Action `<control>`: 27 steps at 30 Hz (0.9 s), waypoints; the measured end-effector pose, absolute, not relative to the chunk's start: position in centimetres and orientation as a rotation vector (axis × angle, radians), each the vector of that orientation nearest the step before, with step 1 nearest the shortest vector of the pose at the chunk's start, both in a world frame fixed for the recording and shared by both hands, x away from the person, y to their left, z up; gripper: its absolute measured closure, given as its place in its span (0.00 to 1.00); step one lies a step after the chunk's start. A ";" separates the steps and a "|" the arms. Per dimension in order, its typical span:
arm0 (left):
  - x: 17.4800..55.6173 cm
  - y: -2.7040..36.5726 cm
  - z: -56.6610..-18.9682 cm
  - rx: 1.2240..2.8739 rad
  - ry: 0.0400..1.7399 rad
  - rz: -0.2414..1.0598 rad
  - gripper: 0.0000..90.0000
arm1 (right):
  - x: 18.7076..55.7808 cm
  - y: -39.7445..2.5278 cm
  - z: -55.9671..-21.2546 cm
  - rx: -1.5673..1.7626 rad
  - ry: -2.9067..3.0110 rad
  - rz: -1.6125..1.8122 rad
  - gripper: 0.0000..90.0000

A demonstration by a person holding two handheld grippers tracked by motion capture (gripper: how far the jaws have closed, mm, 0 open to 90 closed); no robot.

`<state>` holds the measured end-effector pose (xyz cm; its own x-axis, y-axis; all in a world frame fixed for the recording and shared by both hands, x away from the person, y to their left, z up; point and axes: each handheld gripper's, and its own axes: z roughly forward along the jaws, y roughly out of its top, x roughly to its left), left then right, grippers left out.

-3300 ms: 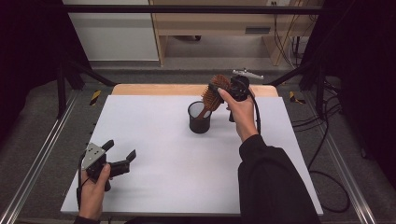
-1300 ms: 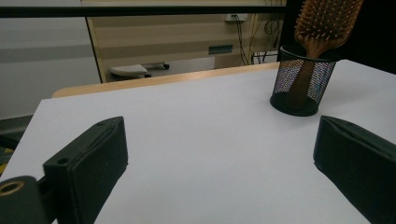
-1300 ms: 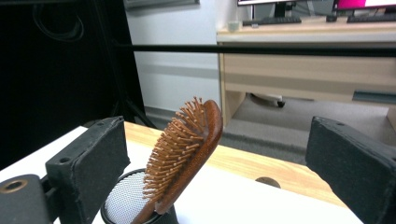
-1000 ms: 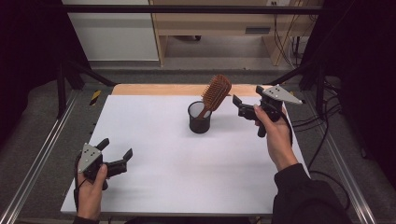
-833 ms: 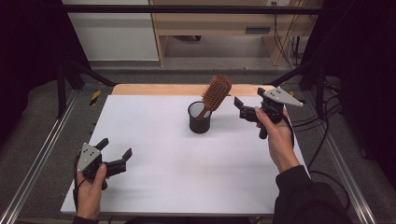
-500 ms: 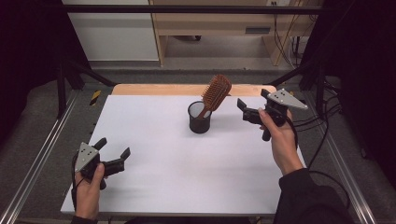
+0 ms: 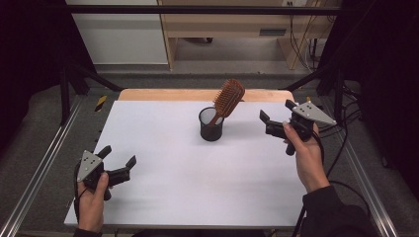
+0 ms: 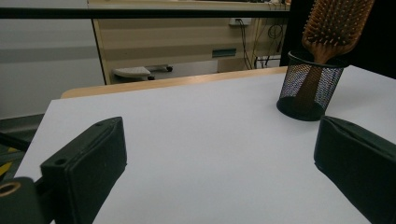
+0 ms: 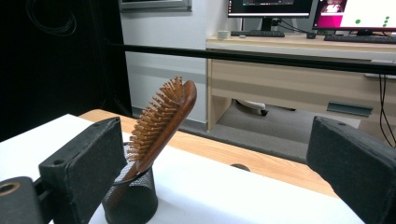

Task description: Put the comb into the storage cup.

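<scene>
A wooden hairbrush (image 7: 228,100) (image 8: 334,26) (image 9: 161,122) stands handle-down in a black mesh cup (image 7: 211,125) (image 8: 306,85) (image 9: 130,199), leaning to the right with its head above the rim. My right gripper (image 7: 274,119) (image 9: 219,168) is held open to the right of the cup, clear of it, with nothing between its jaws. Near the table's front left corner my left gripper (image 7: 118,162) (image 8: 224,172) is open and empty, pointing toward the cup.
The cup stands on a white table top (image 7: 197,173) with a wooden strip (image 7: 163,95) along its far edge. Metal rails (image 7: 34,177) run down both sides. A desk with monitors (image 9: 299,9) stands beyond the table.
My right gripper let go of the hairbrush, leaving it in the cup, then drew back to the right and a little toward me. The left gripper stayed put.
</scene>
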<state>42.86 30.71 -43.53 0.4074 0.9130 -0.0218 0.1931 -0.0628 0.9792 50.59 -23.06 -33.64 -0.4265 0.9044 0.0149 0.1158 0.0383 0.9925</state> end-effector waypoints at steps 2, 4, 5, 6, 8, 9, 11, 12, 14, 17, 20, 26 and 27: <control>42.8 30.7 -43.5 1.542 1.020 0.802 0.03 | 50.3 -23.4 -33.7 1.044 1.629 1.454 0.05; 42.8 30.7 -43.5 1.541 1.019 0.802 0.03 | 50.0 -23.8 -33.9 1.042 1.627 1.451 0.05; 42.8 30.7 -43.5 1.540 1.018 0.801 0.03 | 49.8 -24.1 -34.0 1.039 1.625 1.445 0.05; 42.8 30.7 -43.5 1.540 1.017 0.801 0.03 | 49.7 -24.2 -34.1 1.045 1.622 1.448 0.05; 42.8 30.7 -43.5 1.543 1.013 0.798 0.03 | 49.5 -24.5 -34.2 1.047 1.617 1.447 0.05; 42.8 30.8 -43.5 1.543 1.012 0.797 0.03 | 49.3 -24.7 -34.3 1.049 1.612 1.451 0.05; 42.8 30.8 -43.5 1.541 1.009 0.794 0.03 | 49.0 -25.0 -34.5 1.051 1.610 1.448 0.05; 42.8 30.8 -43.5 1.540 1.008 0.793 0.03 | 48.9 -25.2 -34.6 1.051 1.612 1.446 0.05; 42.8 30.9 -43.4 1.539 1.008 0.793 0.03 | 48.6 -25.5 -35.0 1.056 1.613 1.443 0.05; 42.7 31.0 -43.4 1.538 1.006 0.793 0.03 | 48.3 -25.9 -35.3 1.060 1.615 1.438 0.05; 42.7 31.0 -43.4 1.537 1.006 0.792 0.03 | 48.0 -26.1 -35.8 1.067 1.611 1.444 0.05; 42.5 31.0 -43.4 1.537 1.005 0.790 0.03 | 47.2 -26.8 -36.8 1.072 1.615 1.435 0.05; 42.5 31.1 -43.4 1.535 1.005 0.791 0.03 | 47.1 -26.9 -37.0 1.077 1.617 1.434 0.05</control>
